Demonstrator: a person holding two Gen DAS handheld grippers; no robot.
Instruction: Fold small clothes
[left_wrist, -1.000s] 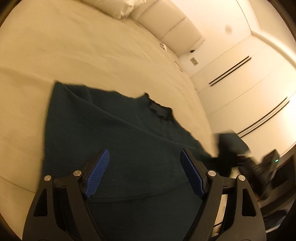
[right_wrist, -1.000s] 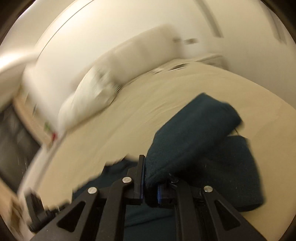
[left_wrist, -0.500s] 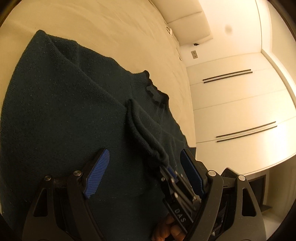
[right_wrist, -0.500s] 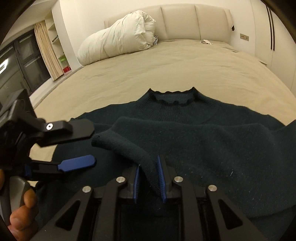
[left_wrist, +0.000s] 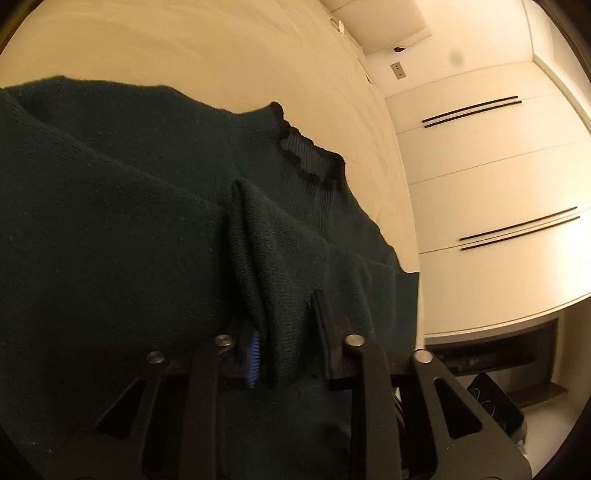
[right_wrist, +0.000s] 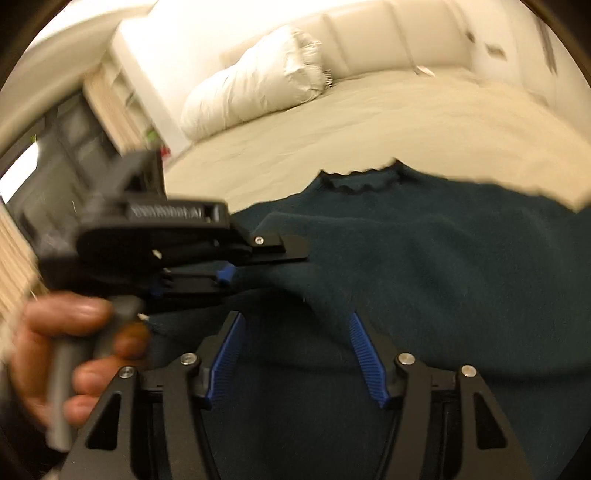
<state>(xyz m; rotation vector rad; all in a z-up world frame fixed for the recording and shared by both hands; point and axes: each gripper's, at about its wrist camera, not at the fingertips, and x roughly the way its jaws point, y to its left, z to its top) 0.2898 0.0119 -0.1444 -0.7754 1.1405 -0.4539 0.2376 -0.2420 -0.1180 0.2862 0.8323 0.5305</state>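
While the dark green sweater (left_wrist: 110, 221) lies flat on the bed (left_wrist: 184, 48), the left gripper (left_wrist: 284, 339) is closing on a raised sleeve fold (left_wrist: 255, 251), likely to carry it across the body. Right gripper (right_wrist: 295, 354): jaws opening, pads spread, fabric below them but apparently not pinched; blur leaves that unsure. Collar (right_wrist: 364, 182) points away toward the pillow (right_wrist: 255, 92) and headboard. Sweater's long axis looks to run crosswise, shoulder to shoulder, near the bed's edge.
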